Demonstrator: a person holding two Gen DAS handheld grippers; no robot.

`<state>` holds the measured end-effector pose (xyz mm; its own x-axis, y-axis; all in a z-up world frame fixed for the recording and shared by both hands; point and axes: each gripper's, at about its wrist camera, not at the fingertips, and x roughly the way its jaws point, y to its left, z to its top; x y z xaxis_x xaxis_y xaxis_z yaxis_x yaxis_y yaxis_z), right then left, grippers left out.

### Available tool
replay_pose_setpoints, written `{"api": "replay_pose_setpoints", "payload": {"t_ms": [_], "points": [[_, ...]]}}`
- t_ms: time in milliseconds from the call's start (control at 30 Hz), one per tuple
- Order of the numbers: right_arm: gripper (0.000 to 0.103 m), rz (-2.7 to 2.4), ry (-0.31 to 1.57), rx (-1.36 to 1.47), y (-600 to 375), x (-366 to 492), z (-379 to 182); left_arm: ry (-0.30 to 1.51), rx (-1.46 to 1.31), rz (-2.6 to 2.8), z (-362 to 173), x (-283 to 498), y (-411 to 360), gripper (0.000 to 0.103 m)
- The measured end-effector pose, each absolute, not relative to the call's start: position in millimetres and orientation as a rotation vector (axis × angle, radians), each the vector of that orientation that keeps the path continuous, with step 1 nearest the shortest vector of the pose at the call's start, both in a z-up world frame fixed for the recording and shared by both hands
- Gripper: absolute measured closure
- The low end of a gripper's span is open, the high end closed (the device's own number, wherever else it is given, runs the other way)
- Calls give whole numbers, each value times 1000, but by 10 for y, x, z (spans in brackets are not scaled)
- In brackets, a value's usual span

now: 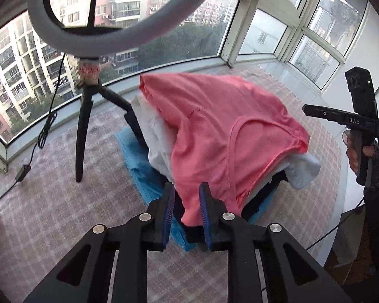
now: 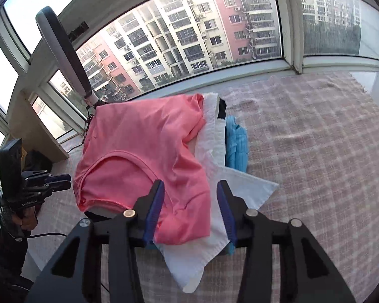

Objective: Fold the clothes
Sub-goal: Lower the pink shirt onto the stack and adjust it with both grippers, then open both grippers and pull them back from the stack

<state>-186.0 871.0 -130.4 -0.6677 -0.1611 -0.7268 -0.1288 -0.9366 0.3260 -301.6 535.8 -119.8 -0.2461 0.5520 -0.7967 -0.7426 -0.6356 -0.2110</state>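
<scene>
Your pink shirt [image 1: 222, 131] sits on top of a stack on the checked cloth [image 2: 315, 131], neckline toward you; under it a white garment [image 2: 214, 176], something dark, and a blue garment [image 1: 139, 174] at the bottom.

Left gripper [image 1: 187, 214]: jaws narrowly parted, with the near pink corner hanging between the blue pads; no pad visibly presses, so count it loose. Right gripper [image 2: 189, 209]: jaws stand fairly wide around the pink hem and white cloth beneath; not clamped either.

Risks from here, as I judge them:
- right side closes on pink and white together, since both layers lie in the gap; you'd drag the white one out and wreck the stack;
- left side catches the dark layer below the pink corner; same problem;
- only one side grips; the shirt then skews and the fold goes crooked;
- the pile overhangs unevenly, white sleeve sticking out; any sideways tug may topple it;
- the ring light [image 1: 93, 5] on its tripod [image 1: 86, 131] stands just beside the stack; a wide lift could clip it or its cable.
</scene>
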Motion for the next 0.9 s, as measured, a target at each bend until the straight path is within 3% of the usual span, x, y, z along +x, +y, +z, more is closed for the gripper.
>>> {"api": "replay_pose_setpoints", "payload": {"t_ms": [100,133,167,200,333,400,500,600,900], "points": [[56,-2773,-646,1166,8786,-2064,-1196,221,-1093,1935,-1142,-3188,5593,78],[67,-2736,-686,1158,8806,-2183,-1219,207,-1078,1923,-1128,-3246,5674,78],[88,-2705,-704,1175,8811,-2310,-1286,219,-1074,1918,-1164,-3294,5759,78],[93,-2676,-716,1199,8812,-2438,-1363,263,-1086,1934,-1252,-3344,5834,78],[93,-2616,-668,1394,8822,-2844,-1781,423,-1188,2043,-1642,-3575,5848,75],[93,-2626,-655,1452,8866,-2906,-1890,388,-1185,2067,-1597,-3599,5700,74],[91,-2679,-693,1305,8955,-2857,-1649,353,-1137,2089,-1442,-3585,5599,78],[87,-2709,-686,1271,8991,-3007,-1538,313,-1081,2082,-1315,-3561,5670,76],[87,-2626,-803,1435,9146,-3474,-1899,393,-1111,2003,-1586,-3433,5869,76]]}}
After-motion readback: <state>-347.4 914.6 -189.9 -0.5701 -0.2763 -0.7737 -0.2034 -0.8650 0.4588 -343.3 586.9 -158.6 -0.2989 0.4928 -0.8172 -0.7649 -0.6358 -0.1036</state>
